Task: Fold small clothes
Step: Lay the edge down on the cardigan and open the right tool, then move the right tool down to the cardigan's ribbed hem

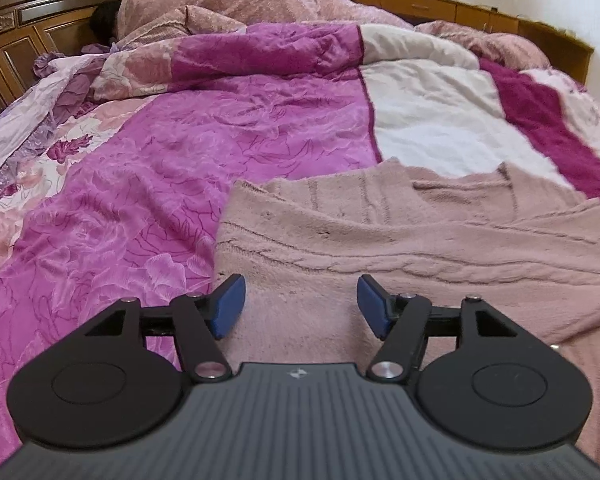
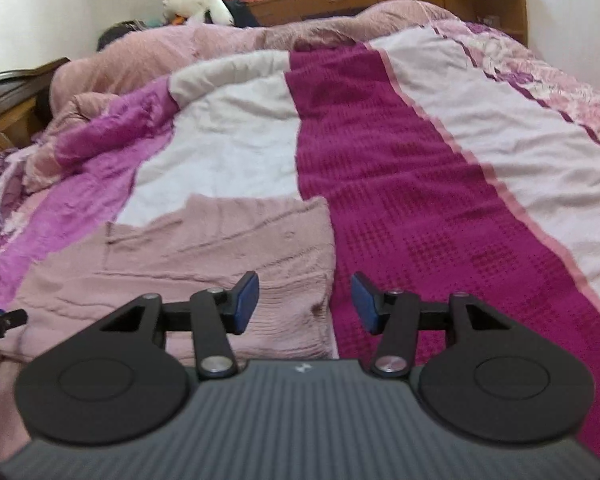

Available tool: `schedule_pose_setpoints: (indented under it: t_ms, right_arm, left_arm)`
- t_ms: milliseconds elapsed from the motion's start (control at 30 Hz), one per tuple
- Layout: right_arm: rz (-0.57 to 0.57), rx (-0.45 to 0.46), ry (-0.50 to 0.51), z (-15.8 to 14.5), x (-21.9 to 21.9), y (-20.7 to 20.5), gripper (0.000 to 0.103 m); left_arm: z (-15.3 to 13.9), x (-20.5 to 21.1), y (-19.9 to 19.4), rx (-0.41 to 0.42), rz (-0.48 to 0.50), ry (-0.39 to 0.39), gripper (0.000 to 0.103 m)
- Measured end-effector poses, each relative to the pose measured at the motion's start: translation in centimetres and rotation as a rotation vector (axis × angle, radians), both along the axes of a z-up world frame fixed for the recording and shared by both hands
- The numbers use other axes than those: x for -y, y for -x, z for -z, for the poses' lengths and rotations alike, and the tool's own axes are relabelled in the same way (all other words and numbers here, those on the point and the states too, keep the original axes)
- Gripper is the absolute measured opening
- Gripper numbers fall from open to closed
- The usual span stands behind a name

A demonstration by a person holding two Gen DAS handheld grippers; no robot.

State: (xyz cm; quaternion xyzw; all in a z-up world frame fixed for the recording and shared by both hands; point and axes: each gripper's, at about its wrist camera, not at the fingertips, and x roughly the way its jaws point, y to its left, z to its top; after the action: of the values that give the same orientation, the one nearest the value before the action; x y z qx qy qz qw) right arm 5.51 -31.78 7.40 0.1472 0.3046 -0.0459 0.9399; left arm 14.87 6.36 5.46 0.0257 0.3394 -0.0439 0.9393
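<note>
Below both parted grippers, left gripper (image 1: 300,306) and right gripper (image 2: 305,303), lies the pink sweater (image 1: 400,240).

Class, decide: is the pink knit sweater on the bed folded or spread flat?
Partly folded. On the pink sweater, one layer is turned over its body, and its edge runs across the knit in both views; the near part is cut off.

The pink knitted garment (image 1: 400,240) runs off the right and lower edges of the left wrist view, and the left hand-held gripper (image 1: 300,306) body covers its near hem. In the right wrist view the scene is soft with blur — the garment's near left part slips behind the right hand-held gripper (image 2: 305,302). At that view's left edge a dark tip (image 2: 4,320) pokes in, cut off — too little to identify.
</note>
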Motion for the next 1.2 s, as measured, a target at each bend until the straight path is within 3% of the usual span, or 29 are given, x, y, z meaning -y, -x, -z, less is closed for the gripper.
schedule_pose_setpoints:
  t_ms: [400, 500, 667, 967, 1200]
  right_arm:
    - [-0.139, 0.037, -0.006, -3.4, -2.7, 4.5, 0.055]
    - [-0.170, 0.028, -0.008, -3.7, -3.4, 5.7, 0.055]
    - [-0.264, -0.001, 0.015, -3.9, -5.0, 7.4, 0.061]
    - [-0.456, -0.031, 0.112, -3.6, -8.3, 11.0, 0.061]
    - [-0.585, -0.132, 0.194, -1.5, -9.6, 12.8, 0.061]
  left_arm:
    - [-5.3, -0.6, 7.7, 0.035, 0.075, 0.045, 0.076]
    - [-5.7, -0.3, 9.9, 0.033, 0.099, 0.016, 0.077]
    - [-5.9, -0.2, 13.4, 0.014, 0.089, -0.027, 0.077]
    - [-4.6, -0.1, 18.0, -0.031, 0.133, -0.096, 0.077]
    - [-3.0, -0.4, 20.3, -0.109, 0.192, -0.115, 0.077]
